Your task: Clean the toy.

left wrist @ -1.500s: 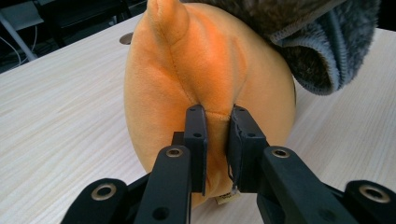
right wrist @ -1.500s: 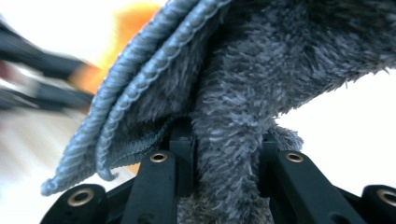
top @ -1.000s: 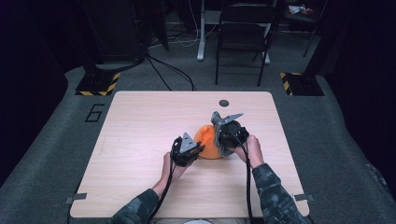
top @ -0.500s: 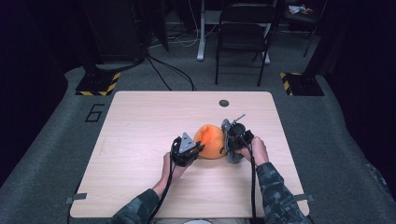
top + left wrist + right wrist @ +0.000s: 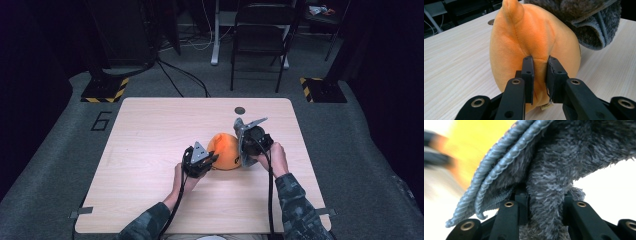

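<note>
Left gripper (image 5: 539, 75): pinches a seam fold of the round orange plush toy (image 5: 534, 47), steadying it mid-table.
Right gripper (image 5: 543, 202): clamps the fluffy grey cloth (image 5: 564, 157).
Change: cloth has returned against the toy's side, so wiping looks underway.

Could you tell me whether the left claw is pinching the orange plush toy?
Yes, the left claw has its jaws closed on a fold of the orange plush toy.

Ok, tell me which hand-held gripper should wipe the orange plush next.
Right. The right hand-held gripper is already clamped on the grey cloth, held beside the orange plush. The left hand-held gripper pinches the plush, probably steadying it.
</note>
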`<control>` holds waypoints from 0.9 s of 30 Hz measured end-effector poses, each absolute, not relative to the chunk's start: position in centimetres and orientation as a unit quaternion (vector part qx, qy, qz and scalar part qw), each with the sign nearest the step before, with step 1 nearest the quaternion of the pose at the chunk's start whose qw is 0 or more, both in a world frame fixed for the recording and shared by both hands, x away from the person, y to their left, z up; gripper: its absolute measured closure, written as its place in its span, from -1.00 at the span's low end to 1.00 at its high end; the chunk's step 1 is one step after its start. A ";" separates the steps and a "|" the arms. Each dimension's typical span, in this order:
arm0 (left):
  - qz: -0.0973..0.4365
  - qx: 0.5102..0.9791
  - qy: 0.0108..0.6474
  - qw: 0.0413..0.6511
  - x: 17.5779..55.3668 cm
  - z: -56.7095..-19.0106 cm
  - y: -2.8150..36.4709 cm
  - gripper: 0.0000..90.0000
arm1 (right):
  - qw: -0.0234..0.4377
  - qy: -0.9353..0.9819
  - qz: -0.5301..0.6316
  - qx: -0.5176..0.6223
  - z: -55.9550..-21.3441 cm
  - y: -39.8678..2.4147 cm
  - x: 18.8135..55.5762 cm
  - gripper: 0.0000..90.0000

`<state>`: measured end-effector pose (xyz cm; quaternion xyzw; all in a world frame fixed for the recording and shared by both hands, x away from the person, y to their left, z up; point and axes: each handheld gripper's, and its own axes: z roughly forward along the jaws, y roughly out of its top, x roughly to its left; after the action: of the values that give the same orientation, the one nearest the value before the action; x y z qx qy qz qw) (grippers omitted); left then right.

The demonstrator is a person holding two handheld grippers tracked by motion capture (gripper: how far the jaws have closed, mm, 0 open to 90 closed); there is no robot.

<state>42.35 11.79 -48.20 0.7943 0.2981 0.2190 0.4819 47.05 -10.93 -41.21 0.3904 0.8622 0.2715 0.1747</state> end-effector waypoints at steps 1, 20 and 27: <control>0.218 0.795 0.298 0.482 42.3 -48.2 11.8 0.71 | 0.173 0.867 0.275 0.377 -41.2 -10.5 46.9 0.55; 0.195 0.783 0.330 0.489 43.0 -47.9 13.5 -0.04 | 0.176 0.866 0.248 0.398 -44.2 -10.9 47.9 0.60; 0.163 0.781 0.350 0.490 43.7 -48.8 13.6 -0.18 | 0.172 0.865 0.249 0.400 -44.3 -11.1 48.0 0.60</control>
<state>43.70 13.57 -48.83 0.7815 0.3496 0.1630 0.4904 47.99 -11.14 -44.32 0.3998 0.8653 0.2490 0.1715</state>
